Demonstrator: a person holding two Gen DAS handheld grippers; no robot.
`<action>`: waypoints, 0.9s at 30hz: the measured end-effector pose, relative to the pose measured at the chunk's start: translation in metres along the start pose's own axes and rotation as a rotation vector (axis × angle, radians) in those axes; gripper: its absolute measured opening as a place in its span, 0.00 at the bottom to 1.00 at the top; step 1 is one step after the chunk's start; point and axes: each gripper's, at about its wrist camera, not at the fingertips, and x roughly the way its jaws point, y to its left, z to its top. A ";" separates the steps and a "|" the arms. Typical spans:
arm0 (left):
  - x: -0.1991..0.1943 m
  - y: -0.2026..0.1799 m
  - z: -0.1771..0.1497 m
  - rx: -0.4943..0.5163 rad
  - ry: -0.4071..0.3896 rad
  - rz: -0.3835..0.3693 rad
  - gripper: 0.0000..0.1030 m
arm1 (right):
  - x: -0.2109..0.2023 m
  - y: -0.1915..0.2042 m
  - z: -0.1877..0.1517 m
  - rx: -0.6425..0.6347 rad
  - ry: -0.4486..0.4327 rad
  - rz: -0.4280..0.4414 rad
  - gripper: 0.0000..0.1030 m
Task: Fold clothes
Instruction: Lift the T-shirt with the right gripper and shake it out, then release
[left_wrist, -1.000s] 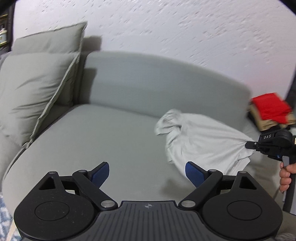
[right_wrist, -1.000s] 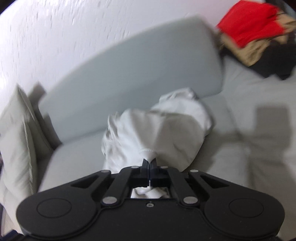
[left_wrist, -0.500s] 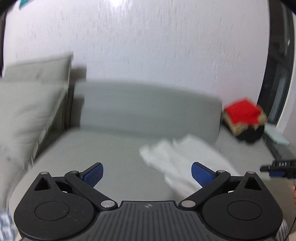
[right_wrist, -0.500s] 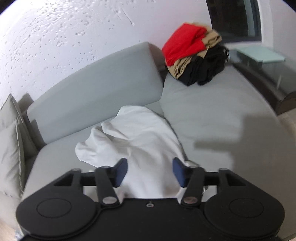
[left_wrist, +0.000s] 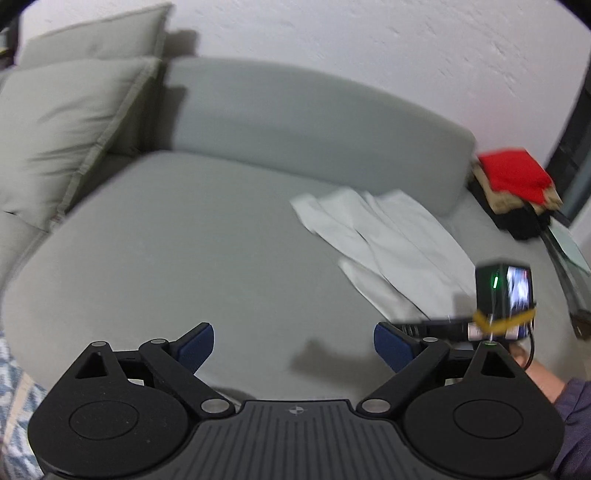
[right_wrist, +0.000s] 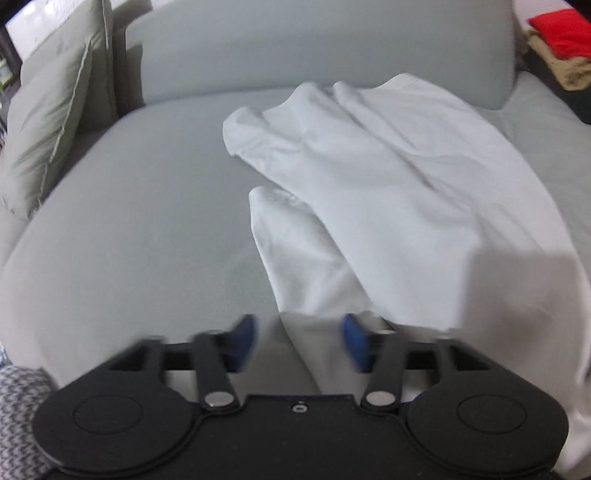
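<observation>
A white garment (left_wrist: 380, 240) lies loosely spread in long folds on the right half of the grey sofa seat (left_wrist: 184, 240). My left gripper (left_wrist: 293, 339) hovers over the bare seat to the garment's left. Its jaws are wide but closing, with nothing between them. My right gripper (right_wrist: 299, 339) points down at the near edge of the white garment (right_wrist: 388, 177). Its jaws are opening. Cloth lies below the gap, and the blue pads do not press on it. In the left wrist view the right gripper's camera body (left_wrist: 504, 291) shows at the garment's near end.
Two grey cushions (left_wrist: 62, 122) lean at the sofa's left end. A pile of folded clothes with a red piece on top (left_wrist: 513, 177) sits at the far right by the backrest. A person's hand (left_wrist: 543, 376) holds the right gripper. A patterned fabric (right_wrist: 18, 406) lies at the lower left.
The right gripper opened and let go of the white garment. The garment went from a hanging bunch to lying spread on the seat. The right gripper came down over its near edge.
</observation>
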 end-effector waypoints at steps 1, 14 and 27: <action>-0.003 0.004 0.002 -0.011 -0.015 0.008 0.90 | 0.006 0.003 0.000 -0.029 0.001 -0.023 0.63; -0.045 0.020 0.012 -0.051 -0.155 -0.024 0.90 | -0.115 0.012 0.129 0.248 -0.227 0.286 0.02; -0.098 0.004 0.029 -0.002 -0.342 -0.084 0.91 | -0.374 -0.127 0.112 0.627 -0.859 0.238 0.02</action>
